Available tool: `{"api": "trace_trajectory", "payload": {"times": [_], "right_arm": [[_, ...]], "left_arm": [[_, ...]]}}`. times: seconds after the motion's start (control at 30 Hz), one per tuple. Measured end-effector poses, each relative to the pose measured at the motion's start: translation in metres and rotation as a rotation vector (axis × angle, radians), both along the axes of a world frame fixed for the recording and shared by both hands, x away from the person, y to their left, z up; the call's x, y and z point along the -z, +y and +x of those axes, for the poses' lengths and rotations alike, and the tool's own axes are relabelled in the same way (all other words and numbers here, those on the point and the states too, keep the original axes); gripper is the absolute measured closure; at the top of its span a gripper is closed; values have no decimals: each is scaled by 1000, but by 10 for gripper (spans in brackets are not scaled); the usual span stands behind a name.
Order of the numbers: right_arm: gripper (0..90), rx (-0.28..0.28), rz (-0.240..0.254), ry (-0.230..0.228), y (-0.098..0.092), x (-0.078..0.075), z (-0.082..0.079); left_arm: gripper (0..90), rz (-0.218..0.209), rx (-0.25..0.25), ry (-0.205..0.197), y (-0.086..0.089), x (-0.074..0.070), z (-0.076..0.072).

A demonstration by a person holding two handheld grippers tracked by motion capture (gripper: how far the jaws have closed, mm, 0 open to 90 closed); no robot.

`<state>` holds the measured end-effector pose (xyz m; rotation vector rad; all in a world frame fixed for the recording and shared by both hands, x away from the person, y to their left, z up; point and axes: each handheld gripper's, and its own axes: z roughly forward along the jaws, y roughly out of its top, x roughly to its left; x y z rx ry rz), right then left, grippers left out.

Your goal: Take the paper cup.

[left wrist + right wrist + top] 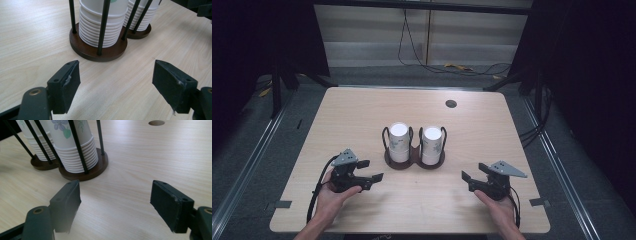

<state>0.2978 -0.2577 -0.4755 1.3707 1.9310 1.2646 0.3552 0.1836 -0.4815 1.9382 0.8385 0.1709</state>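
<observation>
Two stacks of white paper cups stand upside down in a dark double holder with black wire uprights, mid-table. The left stack (398,142) and the right stack (432,145) sit side by side on round brown bases (98,51). My left gripper (371,171) rests low at the front left, open, jaws apart with nothing between them, pointing toward the holder. My right gripper (473,174) sits at the front right, open and empty, also facing the holder. In the right gripper view the nearer stack (75,152) carries a flower print.
A round cable hole (451,104) lies near the table's (362,110) far right edge. Black frame legs and cables stand on the floor beyond the table. Bare wood lies between each gripper and the holder.
</observation>
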Motion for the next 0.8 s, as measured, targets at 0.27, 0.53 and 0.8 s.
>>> {"api": "trace_trajectory", "payload": {"times": [0.27, 0.53, 0.8], "right_arm": [[234, -33, 7, 20, 0, 2, 1], [231, -49, 1, 25, 3, 3, -1], [221, -57, -7, 22, 5, 1, -5]], "left_arm": [[246, -5, 10, -36, -8, -2, 1], [239, -24, 23, -87, -9, -11, 1], [274, -50, 50, -39, -11, -29, 3]]}}
